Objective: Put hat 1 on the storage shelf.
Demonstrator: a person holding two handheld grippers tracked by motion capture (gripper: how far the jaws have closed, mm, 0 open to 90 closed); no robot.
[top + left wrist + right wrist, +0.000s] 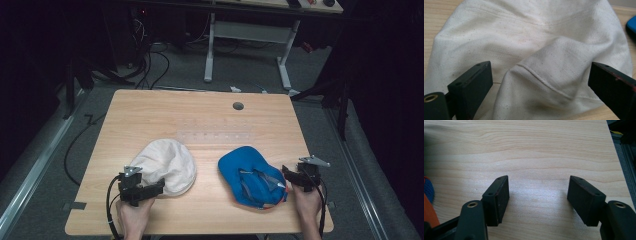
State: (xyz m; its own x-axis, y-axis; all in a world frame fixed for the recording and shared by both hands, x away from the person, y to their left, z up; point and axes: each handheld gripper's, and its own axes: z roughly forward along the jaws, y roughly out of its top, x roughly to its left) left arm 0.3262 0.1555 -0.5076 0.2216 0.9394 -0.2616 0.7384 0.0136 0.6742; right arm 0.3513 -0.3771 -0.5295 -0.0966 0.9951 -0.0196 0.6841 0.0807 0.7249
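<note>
On a wooden table (150, 115) in a dim room, we hold two grippers beside two caps. Our left gripper (541, 82) stands released, jaws wide over the white cap (524, 45) near the table's front-left. Our right gripper (537, 195) gapes over bare wood, just beside the blue cap (252, 176).

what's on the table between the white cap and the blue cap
Nothing. In the high view a narrow strip of bare wooden table separates the white cap from the blue cap; they lie side by side, apart.
</note>
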